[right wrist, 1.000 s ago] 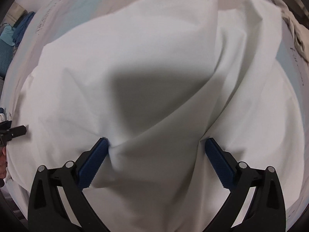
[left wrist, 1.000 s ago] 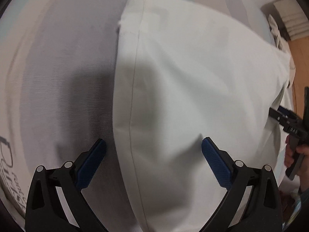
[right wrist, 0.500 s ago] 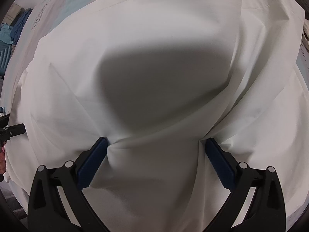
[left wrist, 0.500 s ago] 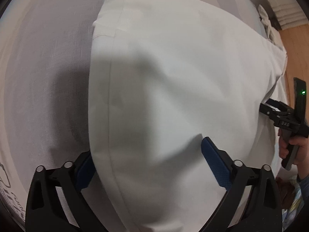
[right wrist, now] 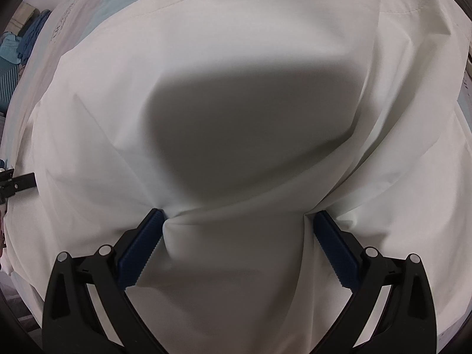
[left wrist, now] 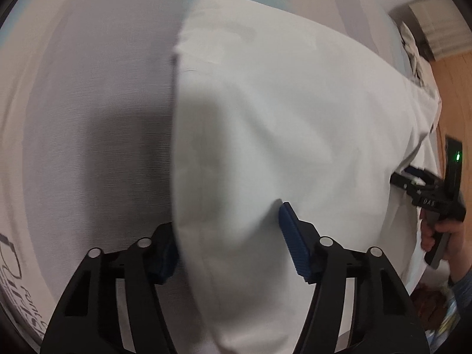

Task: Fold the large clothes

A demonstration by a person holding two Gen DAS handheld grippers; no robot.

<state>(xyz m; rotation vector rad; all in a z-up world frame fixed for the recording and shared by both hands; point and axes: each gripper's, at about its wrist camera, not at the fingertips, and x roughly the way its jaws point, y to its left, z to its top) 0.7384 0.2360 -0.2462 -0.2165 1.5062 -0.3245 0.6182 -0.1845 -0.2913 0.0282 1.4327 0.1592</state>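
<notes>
**White garment caught at two points, ready for a fold**

Pale bedding with faint printed lettering spreads under everything, a bed sheet [left wrist: 88, 147] by the look of it, with wooden floor [left wrist: 454, 94] showing off to one side. On it lies a large white garment [left wrist: 280, 118], which covers most of what both cameras see.

From the left wrist view, the garment's long stitched edge runs from the near end away toward the far end of the bed, so I judge its long axis lies that way too. The left claw [left wrist: 230, 242] straddles that edge: its jaws have just been closing, the cloth is between them, and one pad is tucked under the hem while the other dimples the top. They look still partly apart, not yet pinched tight.

The right claw [right wrist: 239, 236] points down into the middle of the fabric, its jaws spread wide with a raised hump of cloth between them; the pads touch the cloth at each side, and it creases there, yet I would not call that a firm grip. In the left view a hand [left wrist: 442, 236] carries it at the far side of the garment.

The fabric seems thin, light and limp, smooth enough to slip. I would take it by the hem or a corner, where the stitching gives the pads something to bite.
</notes>
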